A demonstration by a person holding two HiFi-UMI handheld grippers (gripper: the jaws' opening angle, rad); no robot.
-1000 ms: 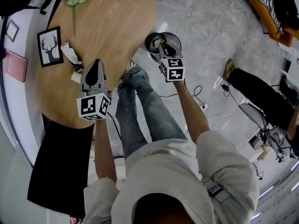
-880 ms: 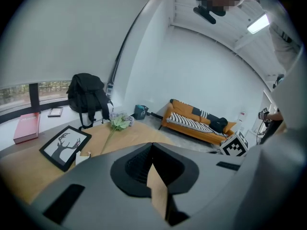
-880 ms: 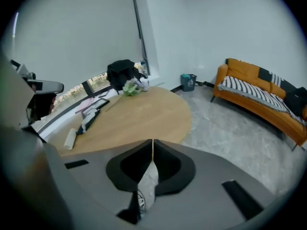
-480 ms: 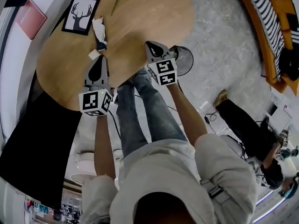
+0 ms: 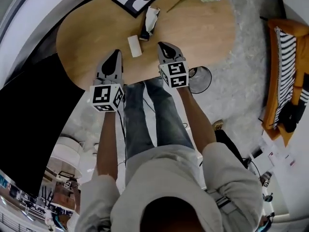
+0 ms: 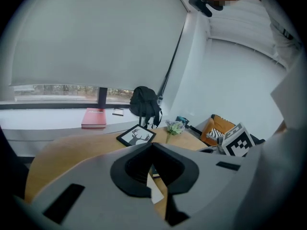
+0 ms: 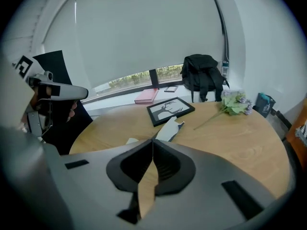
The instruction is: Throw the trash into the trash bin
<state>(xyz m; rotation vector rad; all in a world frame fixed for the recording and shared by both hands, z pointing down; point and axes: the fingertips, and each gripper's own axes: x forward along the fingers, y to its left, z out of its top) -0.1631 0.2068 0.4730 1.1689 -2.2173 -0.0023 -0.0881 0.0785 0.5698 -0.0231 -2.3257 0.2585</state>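
Hovering over the near edge of the table (image 5: pixel 207 33) in the head view, the left gripper (image 5: pixel 116 52) and right gripper (image 5: pixel 161 45) were both closed and empty, with the crumpled wrapper (image 5: pixel 151 17) and white scrap (image 5: pixel 134 46) ahead and the trash bin (image 5: pixel 203 79) on the floor by the rim. The left gripper view showed tips meeting above the flat scrap, which unopened jaws would likely push rather than pinch. The right gripper view showed closed tips facing the wrapper, near a framed deer picture (image 7: pixel 170 110) that an overreach might knock.
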